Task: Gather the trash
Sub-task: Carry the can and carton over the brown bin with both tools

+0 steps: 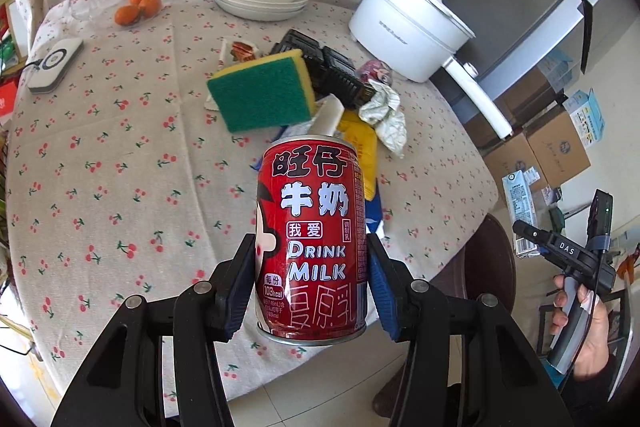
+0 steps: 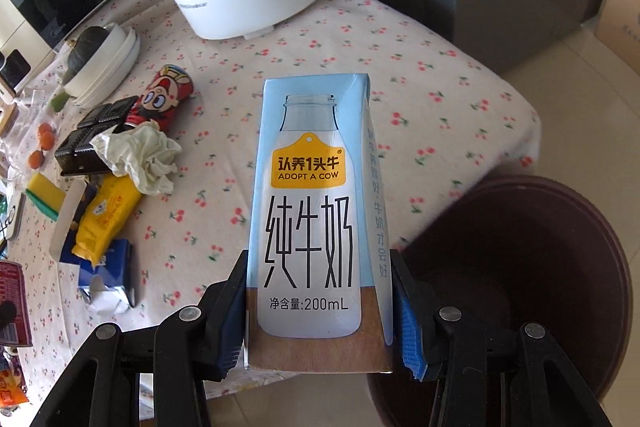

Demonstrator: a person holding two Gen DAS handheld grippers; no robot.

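so my left gripper (image 1: 311, 291) is clamped on the red milk can (image 1: 311, 239), one pad each side, can upright with its long axis running toward 12 o'clock; my right gripper (image 2: 319, 303) is squeezing the blue milk carton (image 2: 316, 219) the same way, standing tall; the dark round bin (image 2: 516, 279) sits at about 3 o'clock of the carton, just beside the table edge (image 2: 472, 223), so the right hand looks nearer and I'd guess it drops first; leftover pile at 10 o'clock: one crumpled tissue (image 2: 144, 157), one yellow packet (image 2: 105, 217), one cartoon can (image 2: 162, 99), one torn blue box (image 2: 114, 275), one sponge (image 1: 262, 89)
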